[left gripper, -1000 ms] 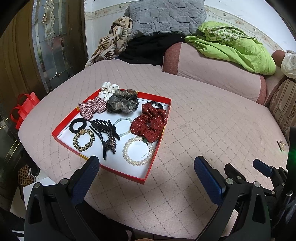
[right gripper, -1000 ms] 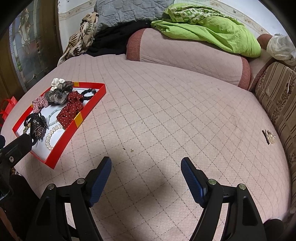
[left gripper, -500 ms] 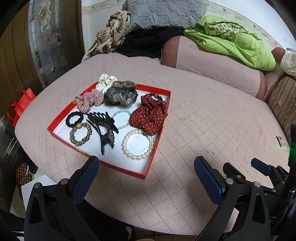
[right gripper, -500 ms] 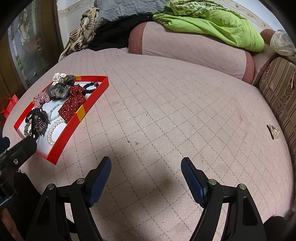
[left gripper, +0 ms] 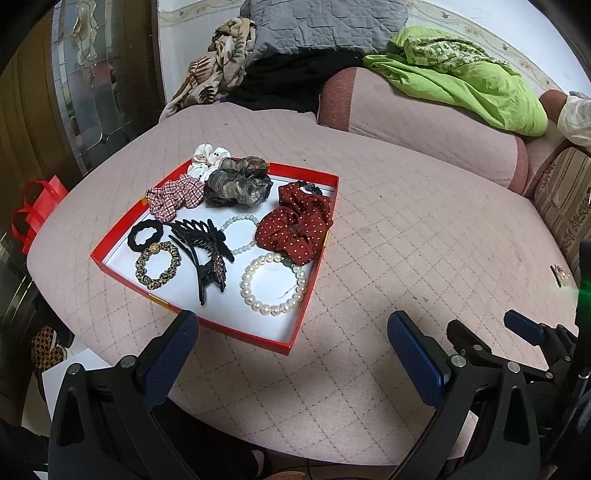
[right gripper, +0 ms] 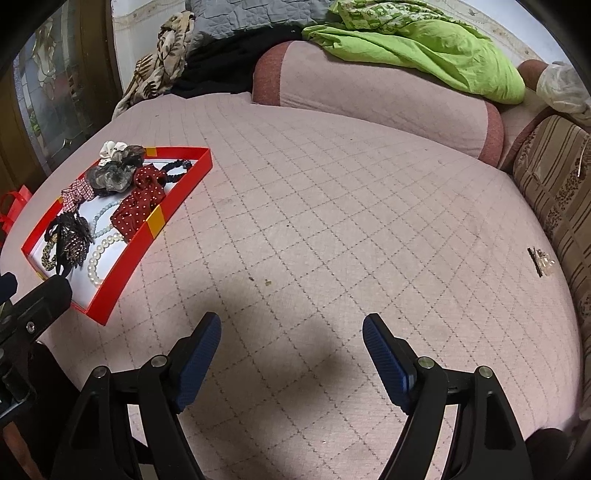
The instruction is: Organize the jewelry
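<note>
A red tray with a white floor lies on the pink quilted bed. It holds a pearl bracelet, a red dotted scrunchie, a black claw clip, a leopard hair tie and several other scrunchies. The tray also shows at the left of the right wrist view. A small hair clip lies alone near the bed's right edge, also seen in the left wrist view. My left gripper is open and empty, just in front of the tray. My right gripper is open and empty over bare quilt.
A pink bolster with a green blanket and a grey cushion lines the far side. A striped sofa arm borders the right. A red bag stands on the floor at the left, by a glass door.
Both grippers have drawn back and risen slightly, so the tray sits a little further into view. Nothing on the bed has moved. Both jaws stay open.
</note>
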